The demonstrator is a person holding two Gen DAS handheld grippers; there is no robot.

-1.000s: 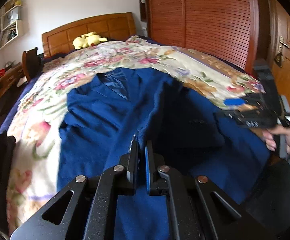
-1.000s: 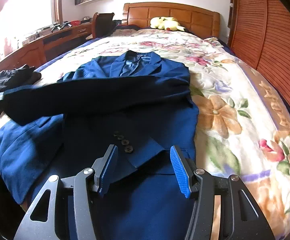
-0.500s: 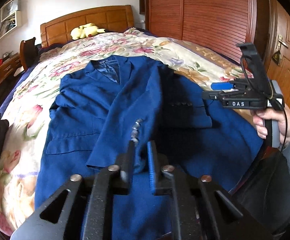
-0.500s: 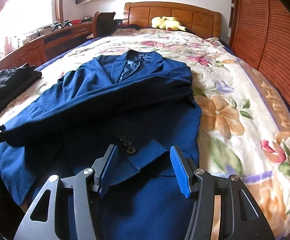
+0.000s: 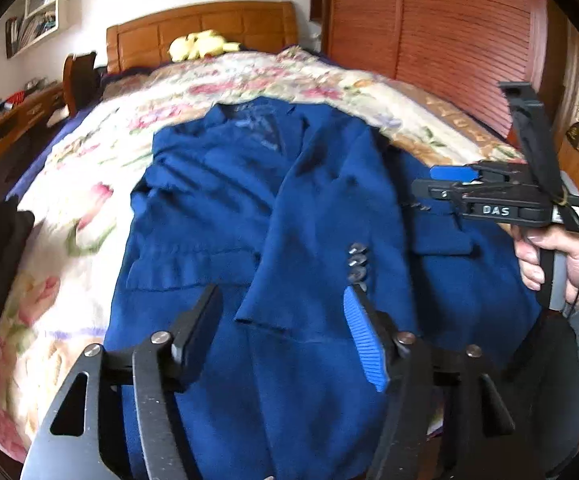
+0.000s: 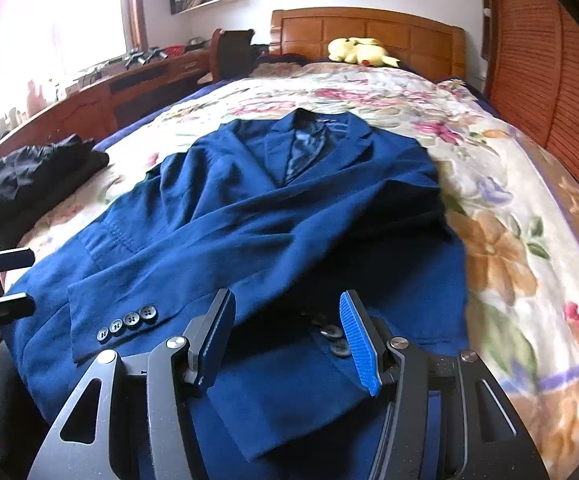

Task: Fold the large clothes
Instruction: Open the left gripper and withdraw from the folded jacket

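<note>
A large blue suit jacket (image 5: 225, 208) lies face up on the bed, collar toward the headboard; it also shows in the right wrist view (image 6: 289, 208). One sleeve (image 5: 309, 248) lies folded diagonally across the chest, its buttoned cuff (image 6: 129, 322) near the jacket's lower edge. My left gripper (image 5: 281, 320) is open and empty, just above the cuff. My right gripper (image 6: 285, 328) is open and empty, hovering over the jacket's lower front; it appears from the side in the left wrist view (image 5: 441, 184).
The floral bedspread (image 6: 489, 208) covers the bed. A yellow plush toy (image 6: 357, 50) rests by the wooden headboard (image 6: 369, 28). A black garment (image 6: 29, 180) lies at the bed's left edge. A desk (image 6: 89, 96) stands left, a slatted wardrobe (image 5: 429, 32) right.
My left gripper carried the sleeve across the jacket, then opened and let it go; the sleeve now lies on the chest. My right gripper stayed open in place.
</note>
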